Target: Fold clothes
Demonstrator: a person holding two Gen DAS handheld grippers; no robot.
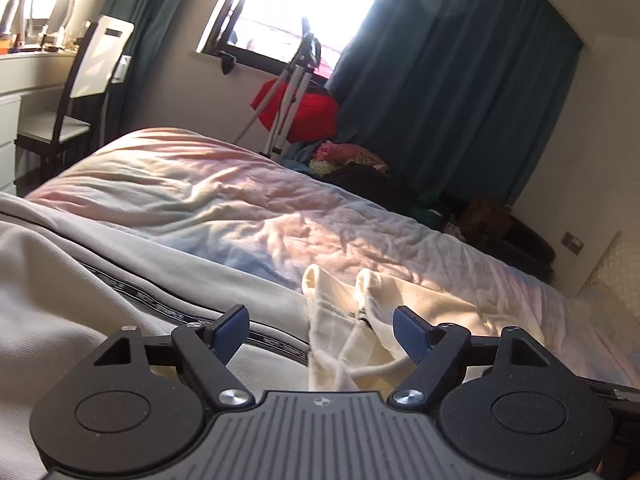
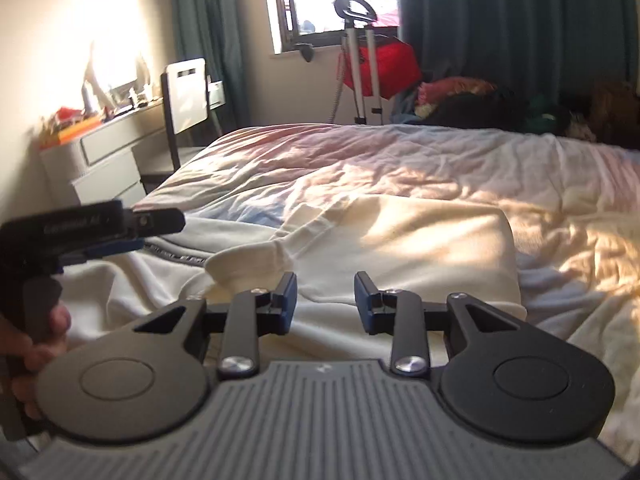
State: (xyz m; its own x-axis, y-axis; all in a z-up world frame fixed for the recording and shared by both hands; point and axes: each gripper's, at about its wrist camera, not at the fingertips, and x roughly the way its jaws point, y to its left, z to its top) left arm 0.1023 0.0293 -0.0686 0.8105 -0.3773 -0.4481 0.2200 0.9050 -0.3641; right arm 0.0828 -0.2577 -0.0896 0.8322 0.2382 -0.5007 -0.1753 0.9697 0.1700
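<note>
Left gripper point(image 1: 320, 330): jaws spread wide, nothing pinched. Blue pads sit either side of the cream garment's point(image 1: 348, 336) near end without touching it. A drawstring point(image 1: 380, 368) loops across the gap close to the right pad.

Right gripper point(image 2: 326, 300): jaws partly apart, nothing between the pads; they hover just above the cream garment point(image 2: 400, 248) and are clear of the cloth.

Cream garment: lies flat on the bed point(image 1: 224, 200), folded into a rough block. In the right wrist view its long axis runs left-right across the frame, with a folded-over cuff or sleeve end point(image 2: 248, 260) pointing left, just beyond the right gripper's left pad. In the left wrist view two rounded cream ends point(image 1: 316, 280) point away from the camera toward the far side of the bed.

A second garment, light grey point(image 1: 80, 280) with a dark printed stripe point(image 1: 160, 300), lies just left of the cream one, its stripe passing under the left gripper's left finger.

In the right wrist view the left gripper point(image 2: 132, 236) shows side-on at the left edge, the person's hand point(image 2: 44, 344) on its handle.

Farther: rumpled pastel duvet, then a clothes pile point(image 1: 360, 160), tripod point(image 1: 296, 80), red item point(image 1: 312, 112), chair point(image 1: 92, 80), dresser point(image 2: 100, 160), teal curtains point(image 1: 460, 80), window point(image 1: 300, 0).
</note>
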